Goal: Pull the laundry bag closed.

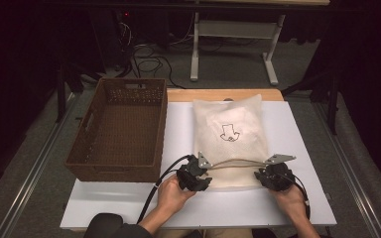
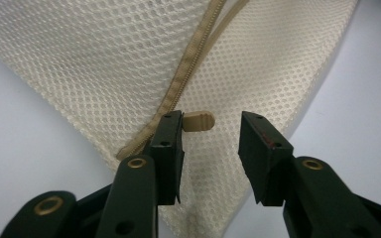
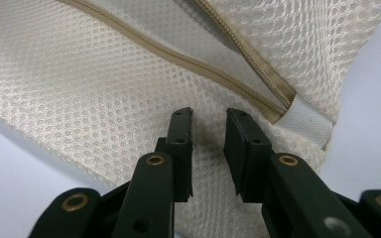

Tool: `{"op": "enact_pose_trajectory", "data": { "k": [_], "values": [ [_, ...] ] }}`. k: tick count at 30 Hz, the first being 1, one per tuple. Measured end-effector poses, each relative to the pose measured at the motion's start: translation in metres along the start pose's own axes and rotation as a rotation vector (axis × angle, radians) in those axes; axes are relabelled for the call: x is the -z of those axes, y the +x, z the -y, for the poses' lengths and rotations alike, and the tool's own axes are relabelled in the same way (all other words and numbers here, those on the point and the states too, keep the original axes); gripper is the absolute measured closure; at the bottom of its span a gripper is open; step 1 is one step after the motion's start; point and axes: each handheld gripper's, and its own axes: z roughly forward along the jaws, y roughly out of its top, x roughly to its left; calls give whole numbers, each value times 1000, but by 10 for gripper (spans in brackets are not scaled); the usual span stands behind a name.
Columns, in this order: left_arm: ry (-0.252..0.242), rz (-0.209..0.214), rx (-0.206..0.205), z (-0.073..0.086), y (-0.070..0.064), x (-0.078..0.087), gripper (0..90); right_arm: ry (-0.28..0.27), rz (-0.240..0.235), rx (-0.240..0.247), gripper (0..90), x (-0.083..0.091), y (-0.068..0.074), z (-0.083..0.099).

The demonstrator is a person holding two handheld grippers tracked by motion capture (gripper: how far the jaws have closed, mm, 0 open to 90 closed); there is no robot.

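A cream mesh zipper bag (image 1: 230,136) lies flat on the white board (image 1: 178,129), and a small dark drawing shows through its top. Its tan zipper (image 1: 235,162) runs along the near edge between my two grippers and stands parted. My left gripper (image 1: 194,174) is at the zipper's left end. In the left gripper view the gripper (image 2: 211,121) is open, and the beige zipper pull (image 2: 199,120) lies just inside its left jaw. My right gripper (image 1: 274,176) is at the bag's near right corner. There the gripper (image 3: 208,113) hovers over the mesh (image 3: 104,74) with a narrow gap, beside the zipper's white end tab (image 3: 305,121).
A brown wicker basket (image 1: 92,148) stands on the left, touching the board's left side, with nothing visible inside. The wooden table edge (image 1: 198,94) shows behind the bag. Bare board lies in front of the hands and to the right of the bag.
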Motion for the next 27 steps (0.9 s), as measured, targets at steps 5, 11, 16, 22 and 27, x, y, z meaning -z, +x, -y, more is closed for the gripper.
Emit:
{"op": "enact_pose_trajectory", "data": {
  "k": [5,11,16,22,27],
  "values": [
    [8,1,-19,0,-3,1,593,-3,-1,-1,734,0,0,0],
    [-25,6,-32,-1,-5,12,639,-2,-3,0,733,0,0,0],
    [20,-6,-22,0,2,0,662,-3,-4,-1,733,0,0,0],
    [45,18,7,5,9,-7,651,0,-3,-1,733,0,0,1],
    [30,22,-3,4,3,5,617,1,-8,1,733,0,-1,0]
  ]
}}
